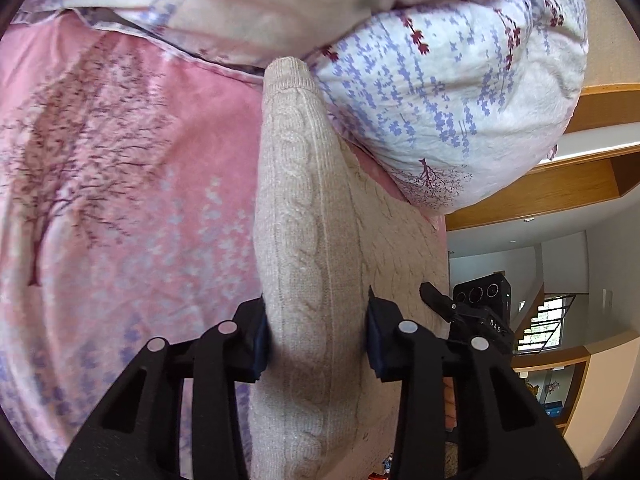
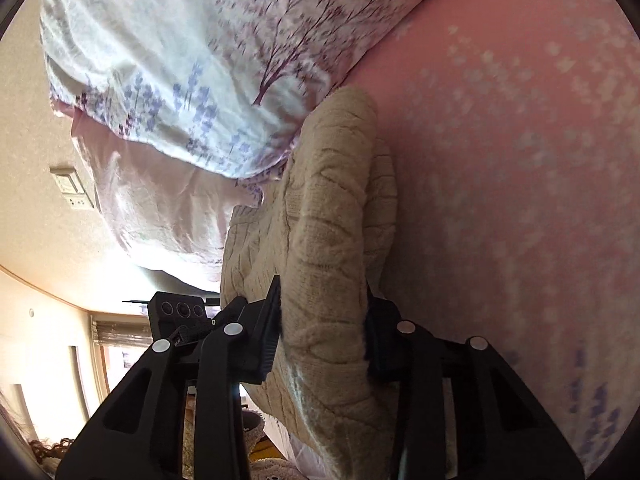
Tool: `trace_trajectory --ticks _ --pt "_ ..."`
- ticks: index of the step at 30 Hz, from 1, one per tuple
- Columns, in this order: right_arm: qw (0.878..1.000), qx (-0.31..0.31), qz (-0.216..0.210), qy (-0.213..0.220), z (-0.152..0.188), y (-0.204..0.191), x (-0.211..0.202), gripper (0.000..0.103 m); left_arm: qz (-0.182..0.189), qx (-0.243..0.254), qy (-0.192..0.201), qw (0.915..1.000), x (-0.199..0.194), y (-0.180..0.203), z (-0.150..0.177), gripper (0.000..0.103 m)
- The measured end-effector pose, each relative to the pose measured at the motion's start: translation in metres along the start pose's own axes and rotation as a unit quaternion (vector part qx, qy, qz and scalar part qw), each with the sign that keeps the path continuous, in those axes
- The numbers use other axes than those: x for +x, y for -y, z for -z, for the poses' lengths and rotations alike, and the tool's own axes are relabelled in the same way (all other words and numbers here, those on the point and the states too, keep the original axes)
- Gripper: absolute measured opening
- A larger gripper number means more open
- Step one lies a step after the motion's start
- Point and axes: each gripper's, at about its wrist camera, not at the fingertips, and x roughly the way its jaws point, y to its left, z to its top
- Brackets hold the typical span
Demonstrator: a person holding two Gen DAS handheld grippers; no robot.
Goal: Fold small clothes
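Observation:
A beige cable-knit sweater (image 1: 304, 208) lies over a pink flowered bed sheet (image 1: 120, 168). My left gripper (image 1: 318, 332) is shut on a thick fold of the sweater, which runs forward between the fingers toward the pillow. In the right wrist view my right gripper (image 2: 322, 328) is shut on another bunched fold of the same sweater (image 2: 332, 216), held up off the pink sheet (image 2: 500, 160). The other gripper's black body (image 1: 480, 308) shows at the right of the left wrist view, and at the left of the right wrist view (image 2: 180, 312).
A white pillow with purple flowers (image 1: 460, 92) lies just beyond the sweater, also in the right wrist view (image 2: 168, 68). A pale quilt (image 1: 240, 4) lies behind it. Wooden shelving (image 1: 560, 184) and a window (image 1: 544, 320) stand beyond the bed edge.

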Motion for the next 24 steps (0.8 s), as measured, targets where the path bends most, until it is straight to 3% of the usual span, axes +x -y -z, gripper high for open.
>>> trace_trajectory --ticks 6,11,15,20,24 --pt "0.998 -0.051 0.006 -0.039 0.022 -0.034 0.047 0.034 -0.045 0.004 0.017 0.9988 -0.054 -0.031 0.001 0.038" --pt "0.996 -0.087 0.021 -0.002 0.025 -0.051 0.055 0.033 -0.084 0.020 0.039 0.9955 -0.054 -0.040 -0.002 0.041" --pt "0.992 -0.107 0.072 -0.002 0.026 -0.047 0.060 0.032 -0.123 0.064 0.056 0.9887 -0.042 -0.029 0.004 0.047" --pt "0.992 -0.095 0.088 -0.002 0.027 -0.040 0.057 0.040 -0.165 0.098 0.072 0.9787 -0.044 -0.016 0.008 0.058" --pt "0.988 -0.116 0.097 0.041 0.025 -0.053 0.033 0.046 -0.180 0.109 0.136 0.9680 -0.071 -0.003 0.011 0.060"
